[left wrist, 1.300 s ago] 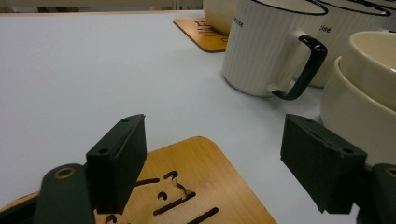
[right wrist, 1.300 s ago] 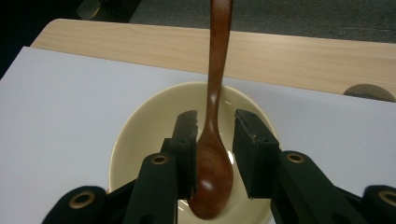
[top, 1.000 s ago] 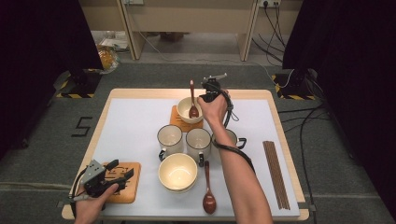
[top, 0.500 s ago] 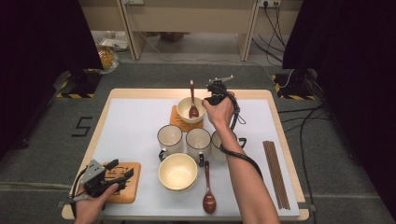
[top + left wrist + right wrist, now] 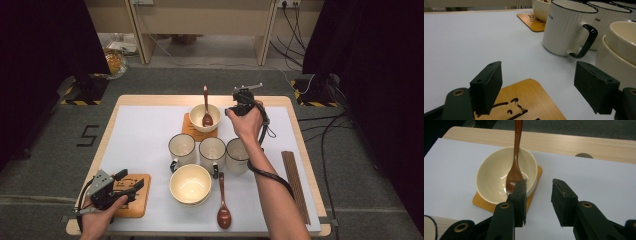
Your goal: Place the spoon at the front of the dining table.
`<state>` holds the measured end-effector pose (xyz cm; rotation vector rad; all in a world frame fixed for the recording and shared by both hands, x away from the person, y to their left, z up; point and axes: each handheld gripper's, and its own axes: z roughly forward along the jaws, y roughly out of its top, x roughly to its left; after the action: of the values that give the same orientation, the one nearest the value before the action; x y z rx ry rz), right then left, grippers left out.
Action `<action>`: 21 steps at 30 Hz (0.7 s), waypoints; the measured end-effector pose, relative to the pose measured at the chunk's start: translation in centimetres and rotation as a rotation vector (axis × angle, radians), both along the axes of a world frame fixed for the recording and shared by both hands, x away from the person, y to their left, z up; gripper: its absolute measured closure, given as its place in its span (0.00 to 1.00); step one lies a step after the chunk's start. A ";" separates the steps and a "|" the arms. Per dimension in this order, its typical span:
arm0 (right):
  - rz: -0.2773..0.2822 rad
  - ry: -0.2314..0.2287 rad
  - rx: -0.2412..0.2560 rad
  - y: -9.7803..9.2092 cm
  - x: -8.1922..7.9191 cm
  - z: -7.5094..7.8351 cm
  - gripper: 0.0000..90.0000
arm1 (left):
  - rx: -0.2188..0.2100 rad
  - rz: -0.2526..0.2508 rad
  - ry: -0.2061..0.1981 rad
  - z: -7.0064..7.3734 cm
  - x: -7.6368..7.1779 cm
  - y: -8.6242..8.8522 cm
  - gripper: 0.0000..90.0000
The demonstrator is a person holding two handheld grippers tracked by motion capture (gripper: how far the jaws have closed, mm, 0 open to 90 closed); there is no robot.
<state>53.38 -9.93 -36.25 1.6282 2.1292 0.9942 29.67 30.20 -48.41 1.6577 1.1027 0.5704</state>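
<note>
Count on the white mat (image 5: 145, 135): two cream bowls, three ribbed mugs, two wooden spoons, two wooden coasters, one bundle of dark chopsticks (image 5: 295, 185).

Far bowl (image 5: 205, 118) sits on the far coaster (image 5: 190, 131), toward the table's back edge. One spoon (image 5: 206, 107) stands in it, bowl-end down on the bottom, handle leaning on the far rim. Its long axis runs front to back, handle pointing away from the person.

Right gripper (image 5: 238, 104) hovers just right of the far bowl, not touching it. In the right gripper view the jaws are parted with nothing between them (image 5: 537, 195).

The mugs (image 5: 213, 152) stand in a row across mid-mat, with the near bowl (image 5: 190, 184) in front of them. The second spoon (image 5: 223, 202) lies flat to the right of that bowl, handle pointing away.

Left gripper (image 5: 125, 187) rests over the near coaster (image 5: 131, 200) at the front left corner, jaws spread wide and empty (image 5: 537, 87).

Open room: bare mat on the left side and right of the far bowl. Chopsticks lie along the right edge.
</note>
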 end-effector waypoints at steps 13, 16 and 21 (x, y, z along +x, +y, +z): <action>0.003 0.007 0.005 -2.2 -1.8 0.4 0.71 | -0.019 0.005 -0.020 0.7 0.9 -0.1 0.25; -0.001 0.009 0.010 -2.7 -2.2 0.3 0.70 | -0.022 0.004 -0.019 0.9 1.1 0.0 0.25; -0.006 0.001 0.016 -3.5 -3.0 0.4 0.70 | -0.028 0.002 -0.022 1.3 1.8 0.0 0.25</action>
<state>50.38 -13.39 -35.88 1.6416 2.1205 1.0110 31.51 30.19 -47.14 1.6223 1.0923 0.5707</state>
